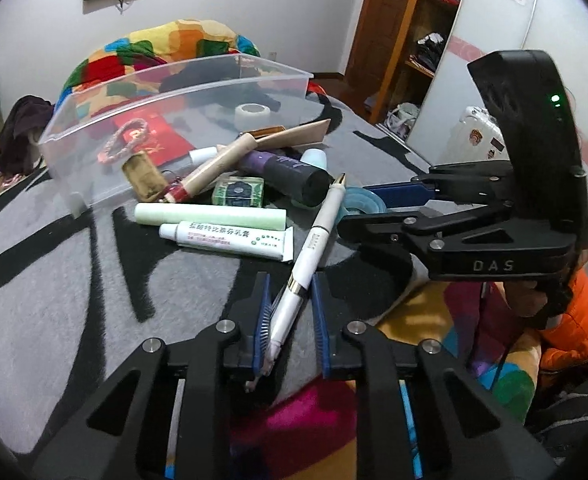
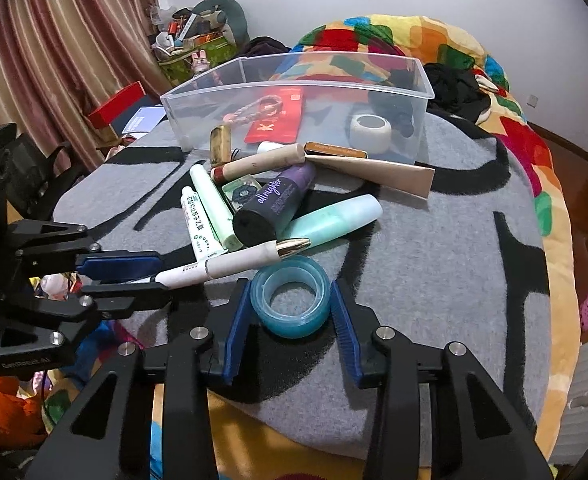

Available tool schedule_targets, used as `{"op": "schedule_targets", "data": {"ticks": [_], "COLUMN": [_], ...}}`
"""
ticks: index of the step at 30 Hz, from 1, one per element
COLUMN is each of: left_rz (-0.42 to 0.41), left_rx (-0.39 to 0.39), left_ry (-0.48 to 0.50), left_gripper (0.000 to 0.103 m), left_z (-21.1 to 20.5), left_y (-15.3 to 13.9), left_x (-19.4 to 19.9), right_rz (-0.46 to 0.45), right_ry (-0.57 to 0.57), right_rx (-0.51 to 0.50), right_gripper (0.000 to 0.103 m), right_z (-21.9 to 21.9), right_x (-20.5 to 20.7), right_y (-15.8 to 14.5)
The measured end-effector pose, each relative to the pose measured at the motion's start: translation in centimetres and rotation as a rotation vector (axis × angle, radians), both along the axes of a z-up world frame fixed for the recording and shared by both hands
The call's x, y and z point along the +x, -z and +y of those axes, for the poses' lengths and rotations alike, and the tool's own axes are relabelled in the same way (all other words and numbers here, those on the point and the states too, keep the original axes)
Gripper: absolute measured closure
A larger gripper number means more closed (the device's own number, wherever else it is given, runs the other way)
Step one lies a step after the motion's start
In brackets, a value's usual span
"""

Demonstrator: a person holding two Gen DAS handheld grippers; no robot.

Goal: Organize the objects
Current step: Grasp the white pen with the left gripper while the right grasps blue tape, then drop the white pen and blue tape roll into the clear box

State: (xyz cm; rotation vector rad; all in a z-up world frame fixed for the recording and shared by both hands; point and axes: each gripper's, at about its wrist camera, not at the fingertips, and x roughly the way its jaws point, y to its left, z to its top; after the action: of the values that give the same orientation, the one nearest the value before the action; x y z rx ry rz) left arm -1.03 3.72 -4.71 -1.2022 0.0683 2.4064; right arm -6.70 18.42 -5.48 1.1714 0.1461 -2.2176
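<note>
A white pen with a gold tip (image 1: 312,246) lies between the blue pads of my left gripper (image 1: 290,304); the jaws stand around it with gaps on both sides. The pen also shows in the right wrist view (image 2: 230,266). My right gripper (image 2: 290,304) is open around a blue tape roll (image 2: 290,298) on the grey mat; the pads stand just beside the roll. A clear plastic bin (image 1: 166,92) at the back holds a red packet (image 2: 276,114), a braided bracelet and a white tape roll (image 2: 370,130).
A pile lies before the bin: dark purple bottle (image 2: 272,204), mint bottle (image 2: 334,214), white ointment tube (image 1: 230,238), pale green stick (image 1: 210,214), wooden tube, tan shoehorn (image 2: 378,170). A colourful quilt lies around the mat (image 2: 434,280).
</note>
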Motion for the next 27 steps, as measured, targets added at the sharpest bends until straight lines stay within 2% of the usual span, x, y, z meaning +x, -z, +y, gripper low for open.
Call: {"op": "schedule_targets", "data": {"ticks": [6,8,10,13,19,27], "left_rz": [0.032,0.041,0.046,0.067,0.117,0.193], "left_rx": [-0.037,-0.039,-0.040,-0.064,-0.070,-0.040], "left_ry": [0.021,0.027,0.043,0.056,0.085,0.014], "left_gripper": [0.082,0.085,0.093,0.093,0.093,0.093], "left_z": [1.2,1.5,1.8,2.5,3.8,2.8], "left_y": [0.6,0.6,0.4,-0.1,-2.0,-4.9], "left_x": [-0.2,0.0,0.6,1.8,3.2,2.6], "right_rz": [0.003,0.005,0.012,0.017,0.022,0.074], "right_ry": [0.015,0.024,0.036,0.052,0.093,0.132], "right_rx": [0.016,0.014,0.021,0.018,0.002,-0.036], "right_gripper": [0.066,0.067,0.067,0.067,0.067,0.067], "right_z": [0.0,0.2,0.4,1.1,2.3,3.1], "right_x": [0.0,0.1,0.3,0.6,0.6,0.2], "right_y": [0.2,0.1,0.0,-0.3,-1.1,-3.8]}}
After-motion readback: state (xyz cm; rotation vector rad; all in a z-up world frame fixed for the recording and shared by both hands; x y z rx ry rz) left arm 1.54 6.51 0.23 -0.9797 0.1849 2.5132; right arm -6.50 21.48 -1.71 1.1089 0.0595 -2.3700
